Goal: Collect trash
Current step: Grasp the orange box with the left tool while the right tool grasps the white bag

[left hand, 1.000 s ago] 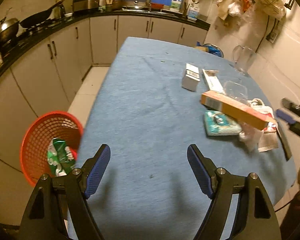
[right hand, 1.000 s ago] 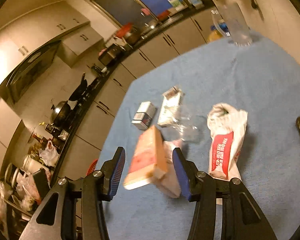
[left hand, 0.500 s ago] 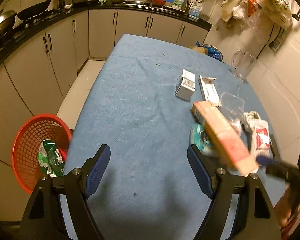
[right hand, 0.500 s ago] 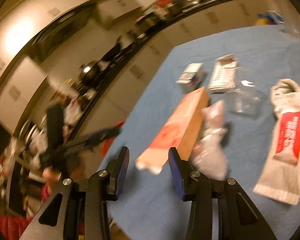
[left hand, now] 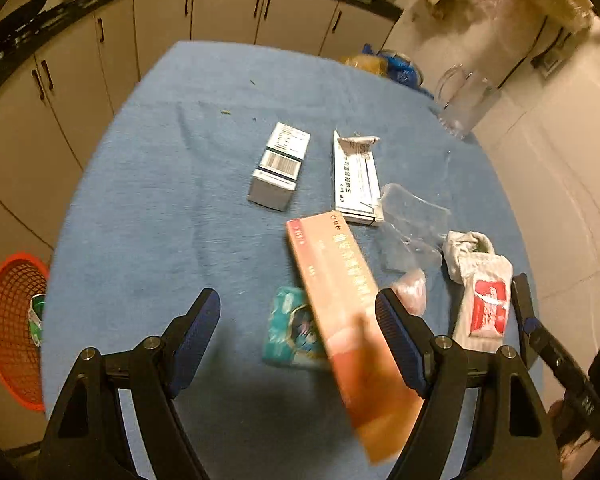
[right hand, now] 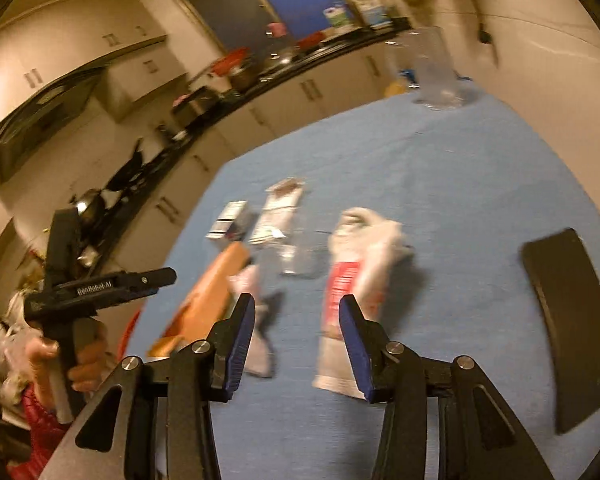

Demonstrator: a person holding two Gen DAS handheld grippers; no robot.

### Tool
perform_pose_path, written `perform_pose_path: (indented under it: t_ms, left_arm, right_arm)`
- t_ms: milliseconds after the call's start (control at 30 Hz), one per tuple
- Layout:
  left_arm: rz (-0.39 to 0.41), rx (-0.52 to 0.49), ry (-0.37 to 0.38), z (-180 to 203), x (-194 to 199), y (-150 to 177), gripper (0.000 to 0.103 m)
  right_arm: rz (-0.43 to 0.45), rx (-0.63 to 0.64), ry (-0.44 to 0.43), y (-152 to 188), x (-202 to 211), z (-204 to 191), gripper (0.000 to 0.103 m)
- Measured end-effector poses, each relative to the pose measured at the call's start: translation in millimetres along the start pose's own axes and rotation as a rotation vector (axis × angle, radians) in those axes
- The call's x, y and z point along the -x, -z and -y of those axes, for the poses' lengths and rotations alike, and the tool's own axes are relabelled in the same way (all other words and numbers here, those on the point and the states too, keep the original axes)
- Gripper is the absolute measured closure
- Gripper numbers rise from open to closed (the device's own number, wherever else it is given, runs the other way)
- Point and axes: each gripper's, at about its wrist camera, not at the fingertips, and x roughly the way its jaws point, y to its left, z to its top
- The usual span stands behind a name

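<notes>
Both the left gripper (left hand: 298, 330) and right gripper (right hand: 297, 338) stood spread and empty; the orange box (left hand: 342, 312) lay at the left one's 1 o'clock.

Both tongs are black with blue pads and round silver screws: left tongs (left hand: 298, 332), right tongs (right hand: 298, 342). A bare-skinned hand (right hand: 66, 356) shows beside a red sleeve.

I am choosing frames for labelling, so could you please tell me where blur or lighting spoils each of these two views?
Left wrist view: the long orange carton smears at its near end, while the white barcode box stays sharp; warm, dim light. Right wrist view: motion blur throughout, softening the white and red packet and the blue tablecloth; strong fisheye bending at the edges.
</notes>
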Motion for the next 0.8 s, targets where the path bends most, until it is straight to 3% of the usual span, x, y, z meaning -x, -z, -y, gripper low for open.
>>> perform_pose_path:
  t_ms: [200,600,733,800]
  left_arm:
    - [-0.045,-0.063,-0.056,28,-24,-7,0.024]
    - [-0.084,-0.135,-0.114,38,-58,-5,0.024]
    - [-0.055,-0.161,-0.102,37,-55,1,0.047]
    - [-0.030,-0.171,-0.083,36,-51,4,0.049]
  right_arm:
    - [-0.013,-0.043,0.044,-4,-1,29,0.050]
    - [-0.048,-0.041,0.037,-3,-18,32,0.050]
    - [-0.073,-0.024,0.040,-1,-31,27,0.050]
    - [-0.080,-0.022,0.044,0,-37,27,0.050]
